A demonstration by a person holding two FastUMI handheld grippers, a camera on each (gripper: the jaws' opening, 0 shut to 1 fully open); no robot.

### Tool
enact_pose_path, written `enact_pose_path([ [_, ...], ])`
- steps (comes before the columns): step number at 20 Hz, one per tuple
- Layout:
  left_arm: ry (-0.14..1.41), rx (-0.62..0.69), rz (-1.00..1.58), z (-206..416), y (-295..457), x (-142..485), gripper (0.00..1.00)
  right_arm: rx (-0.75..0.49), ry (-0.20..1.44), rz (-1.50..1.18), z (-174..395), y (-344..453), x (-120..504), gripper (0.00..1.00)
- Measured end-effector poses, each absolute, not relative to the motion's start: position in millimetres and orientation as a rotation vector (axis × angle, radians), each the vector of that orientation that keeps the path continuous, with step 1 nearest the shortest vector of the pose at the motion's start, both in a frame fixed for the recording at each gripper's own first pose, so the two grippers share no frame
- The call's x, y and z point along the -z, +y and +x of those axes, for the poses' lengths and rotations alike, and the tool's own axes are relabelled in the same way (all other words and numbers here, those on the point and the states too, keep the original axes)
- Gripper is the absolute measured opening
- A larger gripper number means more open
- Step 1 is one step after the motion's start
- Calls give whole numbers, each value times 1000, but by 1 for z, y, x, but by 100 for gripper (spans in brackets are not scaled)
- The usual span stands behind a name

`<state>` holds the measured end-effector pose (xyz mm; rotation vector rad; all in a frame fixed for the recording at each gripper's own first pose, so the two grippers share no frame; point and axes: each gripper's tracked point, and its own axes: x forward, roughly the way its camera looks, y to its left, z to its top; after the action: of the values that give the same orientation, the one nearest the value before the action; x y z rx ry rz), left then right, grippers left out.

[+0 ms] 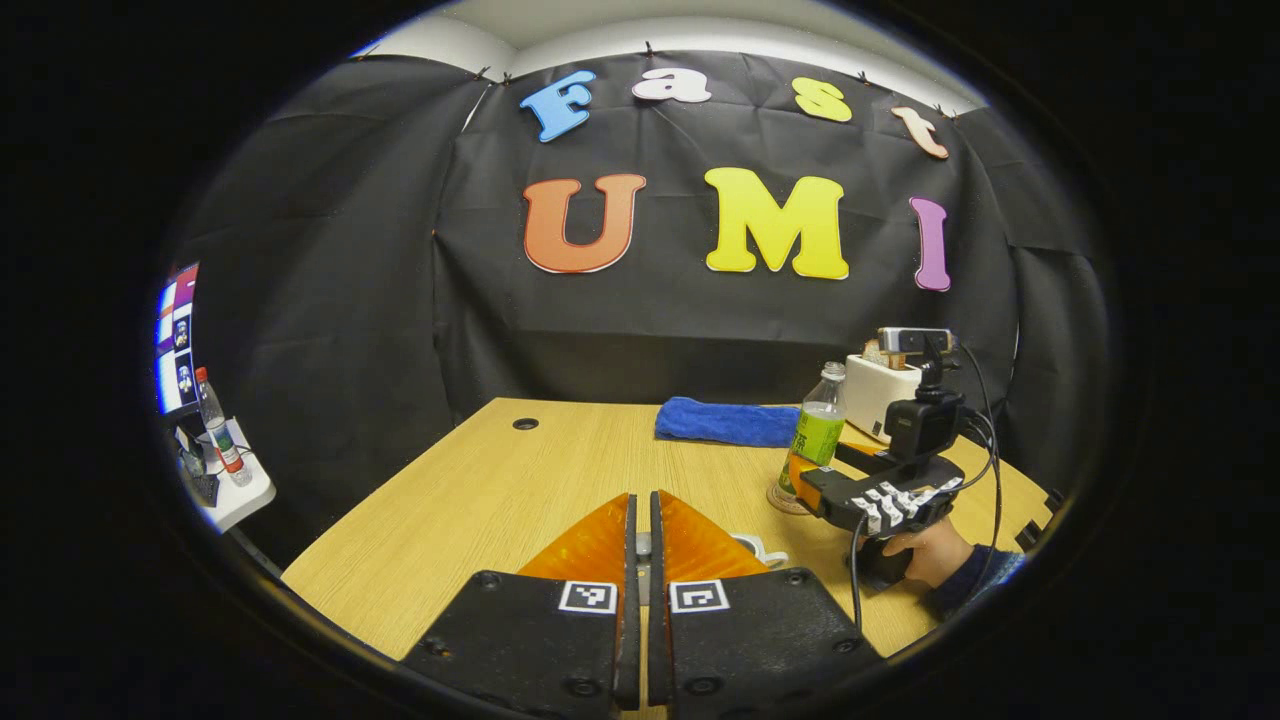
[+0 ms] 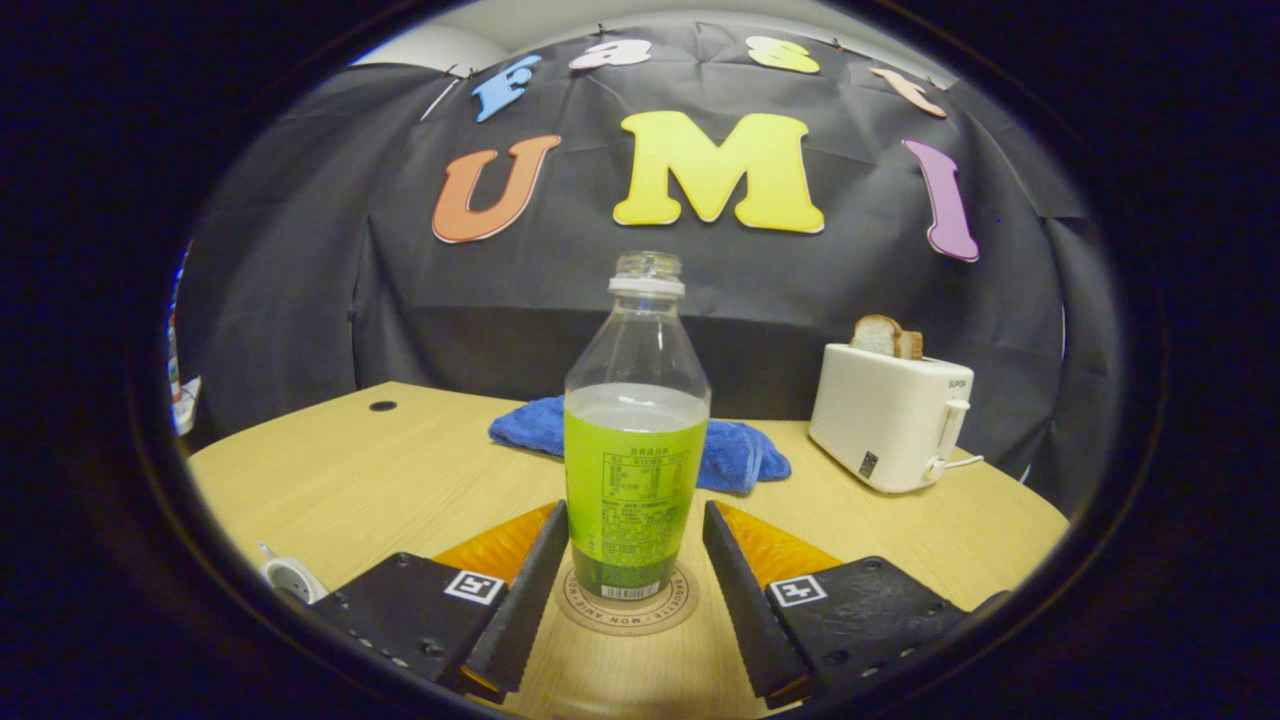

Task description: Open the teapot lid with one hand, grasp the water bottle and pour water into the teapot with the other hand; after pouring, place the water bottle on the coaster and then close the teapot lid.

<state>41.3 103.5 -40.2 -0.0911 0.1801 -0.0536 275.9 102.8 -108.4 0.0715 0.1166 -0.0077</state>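
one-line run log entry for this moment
stage: bottle set down | water bottle upright on coaster | right hand-held gripper open around bottle, fingers apart from it | left hand-held gripper shut, empty

The water bottle (image 2: 636,440) is clear with a green label; its coaster (image 2: 628,610) is pale tan with dark lettering. The cloth (image 2: 735,450) is blue, the toaster (image 2: 890,415) cream, the table (image 2: 380,470) light wood grain. A white object (image 2: 290,577), possibly the teapot, sits at the edge.

1. Blue towel (image 2: 735,450): lies crumpled at the far edge of the tabletop (image 2: 400,470).
2. White toaster (image 2: 888,415): stands right of the towel, with bread (image 2: 880,335) in its slots.
3. Side shelf (image 1: 240,490): carries a bottle (image 1: 215,425).
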Motion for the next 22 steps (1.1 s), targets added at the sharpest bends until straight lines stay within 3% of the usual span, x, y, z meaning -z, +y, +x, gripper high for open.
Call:
enact_pose_path([
  [2,164,67,-89,45,98,40,6,4,109,101,267,96,104,89],
  [3,154,72,-90,46,95,39,6,-9,106,117,261,94,101,85],
  [4,133,72,-94,49,92,37,5,-34,93,142,253,93,97,90],
  [7,118,95,-107,58,76,40,5,-75,52,215,226,83,85,86],
  [8,114,105,-103,60,69,41,5,-75,42,229,216,76,83,89],
  [11,83,117,-62,64,56,41,6,-55,4,213,189,50,75,84],
  [22,-38,226,-33,84,10,45,6,6,-110,72,107,-11,56,84],
])
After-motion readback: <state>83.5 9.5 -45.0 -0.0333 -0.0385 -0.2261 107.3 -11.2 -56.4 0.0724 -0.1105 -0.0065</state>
